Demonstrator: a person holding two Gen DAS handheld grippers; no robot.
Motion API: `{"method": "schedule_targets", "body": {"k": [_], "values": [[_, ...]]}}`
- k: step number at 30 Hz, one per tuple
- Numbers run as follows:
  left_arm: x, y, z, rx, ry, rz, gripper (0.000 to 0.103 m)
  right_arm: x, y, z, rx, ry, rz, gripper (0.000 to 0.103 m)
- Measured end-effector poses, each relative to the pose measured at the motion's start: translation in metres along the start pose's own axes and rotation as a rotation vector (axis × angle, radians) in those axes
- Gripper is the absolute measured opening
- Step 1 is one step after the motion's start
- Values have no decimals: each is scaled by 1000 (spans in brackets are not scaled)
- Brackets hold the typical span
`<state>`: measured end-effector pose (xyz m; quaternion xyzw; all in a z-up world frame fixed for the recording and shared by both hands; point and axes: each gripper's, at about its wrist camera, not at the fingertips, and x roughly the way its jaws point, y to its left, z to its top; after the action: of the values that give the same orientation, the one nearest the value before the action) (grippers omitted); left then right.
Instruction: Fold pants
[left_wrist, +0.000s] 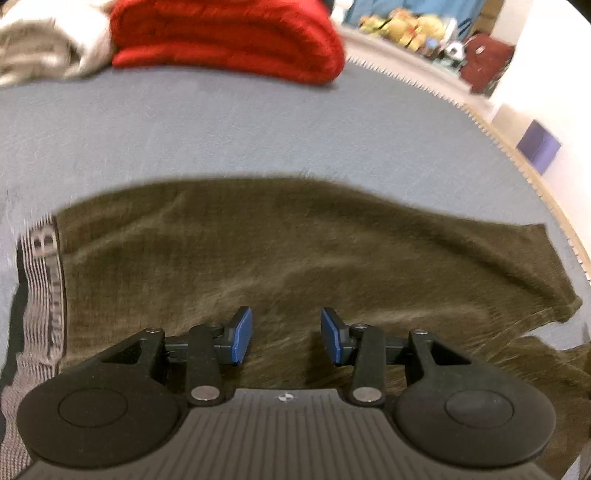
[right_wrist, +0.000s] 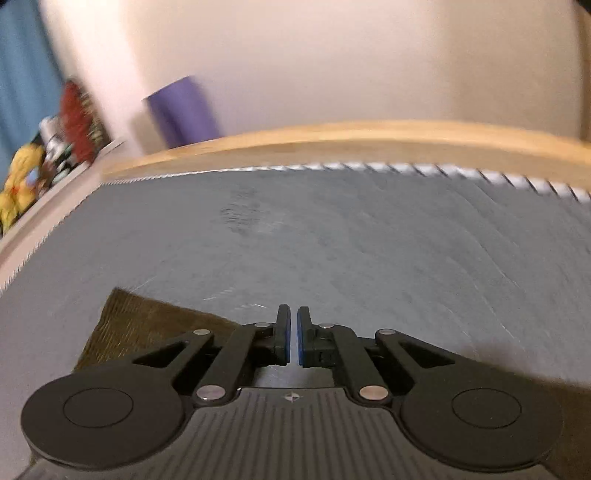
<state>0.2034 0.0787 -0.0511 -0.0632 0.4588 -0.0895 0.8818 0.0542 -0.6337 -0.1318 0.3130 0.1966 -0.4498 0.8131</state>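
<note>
1. Both tongs first: the left gripper (left_wrist: 286, 334) hangs part open over the olive pants (left_wrist: 295, 251), gripping nothing; the right gripper (right_wrist: 293, 334) is closed on nothing, above bare grey bedcover (right_wrist: 332, 240).
2. Lying flat, the pants run lengthwise across the left view, waistband (left_wrist: 42, 288) leftward; only a corner reaches the right gripper's left, so the left hand is nearer.
3. Beyond, well apart, a red blanket (left_wrist: 229, 37) and pale bundle (left_wrist: 48, 40); nothing blocks.

one pair of olive pants (left_wrist: 295, 251), one folded red blanket (left_wrist: 229, 37), one pale bundle of cloth (left_wrist: 48, 44). one purple box (right_wrist: 183, 110). two grippers, left (left_wrist: 287, 334) and right (right_wrist: 293, 336).
</note>
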Motion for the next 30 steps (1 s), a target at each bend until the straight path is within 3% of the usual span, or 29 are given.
{"method": "schedule_targets", "body": {"k": [2,6,10,17,23,24,25,27,30], "values": [[19,11,-6,-16,87,42,45,-23,2,-2,-66,-27,70,9],[4,15,-6,-45,64,41,45,-88,20,-8,-198,-62,279,33],[-23,14,-6,-62,6,22,46,-163,32,-17,-304,-67,492,46],[-72,16,-17,-74,-83,16,45,-262,57,-49,-440,-103,718,49],[-101,40,-21,-103,-143,45,45,-312,75,-81,-541,-178,831,56],[-105,48,-21,-125,-150,49,41,-316,80,-87,-554,-178,843,56],[-108,57,-20,-150,-158,50,23,-318,84,-92,-564,-169,859,56],[-112,72,-18,-185,-170,44,1,-315,93,-98,-572,-153,877,56],[-115,86,-15,-215,-184,66,1,-313,113,-109,-614,-132,908,56]]}}
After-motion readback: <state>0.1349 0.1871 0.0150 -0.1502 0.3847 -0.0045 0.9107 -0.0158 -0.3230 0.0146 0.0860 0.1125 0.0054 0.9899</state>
